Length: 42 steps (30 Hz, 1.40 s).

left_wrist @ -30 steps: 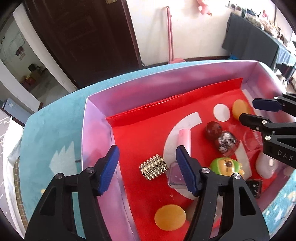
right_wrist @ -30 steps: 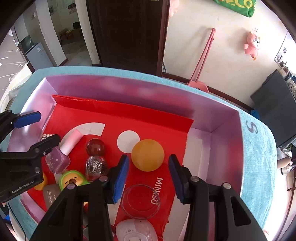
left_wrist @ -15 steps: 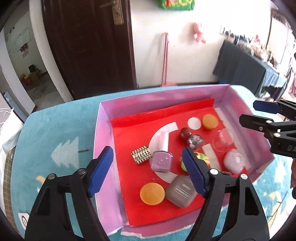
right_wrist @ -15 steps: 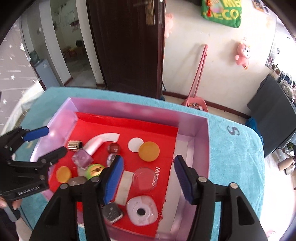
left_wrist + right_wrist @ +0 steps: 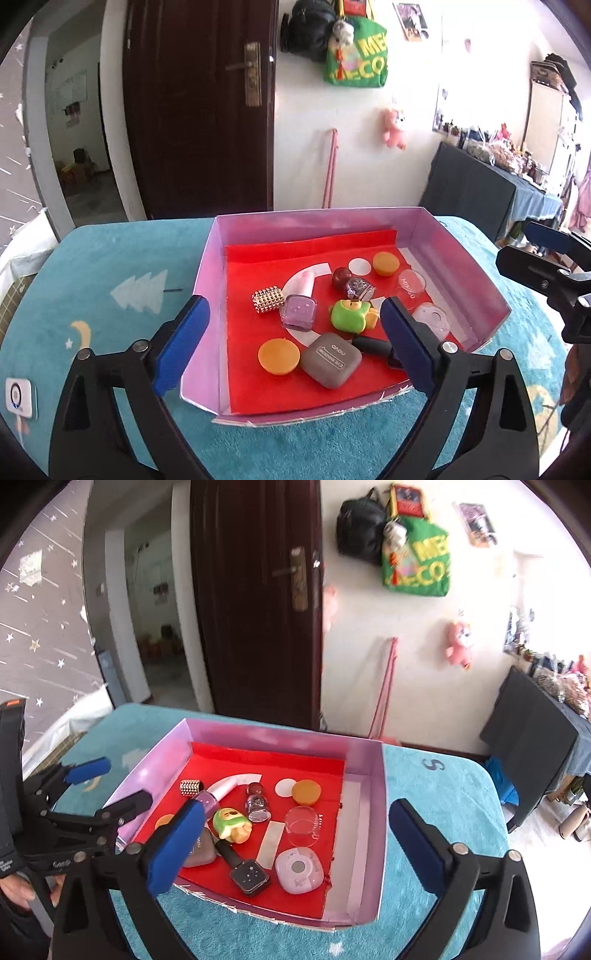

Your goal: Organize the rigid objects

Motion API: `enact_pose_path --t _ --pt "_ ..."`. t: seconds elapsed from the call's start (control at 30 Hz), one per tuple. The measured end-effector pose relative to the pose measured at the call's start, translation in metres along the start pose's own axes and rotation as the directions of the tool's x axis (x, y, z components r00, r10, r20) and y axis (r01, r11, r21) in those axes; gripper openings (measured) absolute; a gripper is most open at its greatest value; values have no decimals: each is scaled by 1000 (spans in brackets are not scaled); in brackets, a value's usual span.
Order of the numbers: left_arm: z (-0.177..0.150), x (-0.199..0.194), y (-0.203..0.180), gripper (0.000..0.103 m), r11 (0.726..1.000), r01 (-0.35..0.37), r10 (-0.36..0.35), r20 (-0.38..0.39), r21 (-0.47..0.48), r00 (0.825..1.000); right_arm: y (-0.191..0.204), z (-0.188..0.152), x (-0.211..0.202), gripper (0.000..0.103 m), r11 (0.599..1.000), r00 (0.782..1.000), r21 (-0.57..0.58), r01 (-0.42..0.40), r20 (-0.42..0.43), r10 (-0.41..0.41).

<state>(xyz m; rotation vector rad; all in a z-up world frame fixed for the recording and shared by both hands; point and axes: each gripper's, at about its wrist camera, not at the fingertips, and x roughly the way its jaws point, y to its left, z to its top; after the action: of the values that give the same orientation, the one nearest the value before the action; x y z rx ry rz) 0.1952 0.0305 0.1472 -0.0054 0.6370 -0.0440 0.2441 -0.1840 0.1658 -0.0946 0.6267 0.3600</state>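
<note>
Teal tabletop [image 5: 110, 258] | box [image 5: 465, 254] mid-frame, trinkets gathered inside to stay corralled | left tool [image 5: 293, 341] opening, nothing between | right tool [image 5: 295, 847] opening, empty, hanging above box's near edge

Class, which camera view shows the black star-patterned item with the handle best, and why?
The right wrist view: the black star-patterned item lies fully visible near the box's front edge, its handle angling up-left. In the left wrist view only its dark handle shows; the left gripper's finger hides the rest.
</note>
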Motion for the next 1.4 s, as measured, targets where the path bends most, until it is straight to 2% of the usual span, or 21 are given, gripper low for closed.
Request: enact_pose_path --t 0.13,0.27,0.53,0.73,0.97,1.4 --pt "-11 3 -9 95 999 -41 41 43 19 998 -1 -20 -5 103 1000 998 15 18 65 -19" --pt "-15 14 -14 95 999 -29 28 59 13 998 -1 -39 8 103 998 994 1 62 93 -62" --pt "-20 37 -16 95 999 -34 32 95 20 995 -5 -54 35 103 996 988 13 84 126 -85" --pt "-26 49 -16 95 998 -54 51 78 31 996 -8 -61 50 103 996 990 23 84 114 -86" --pt "-28 46 -19 95 997 -67 62 102 41 993 -11 -65 58 103 997 993 35 74 94 -77" --pt "-27 55 -14 95 999 -41 39 52 26 998 -9 -66 64 103 996 993 21 91 79 -93"
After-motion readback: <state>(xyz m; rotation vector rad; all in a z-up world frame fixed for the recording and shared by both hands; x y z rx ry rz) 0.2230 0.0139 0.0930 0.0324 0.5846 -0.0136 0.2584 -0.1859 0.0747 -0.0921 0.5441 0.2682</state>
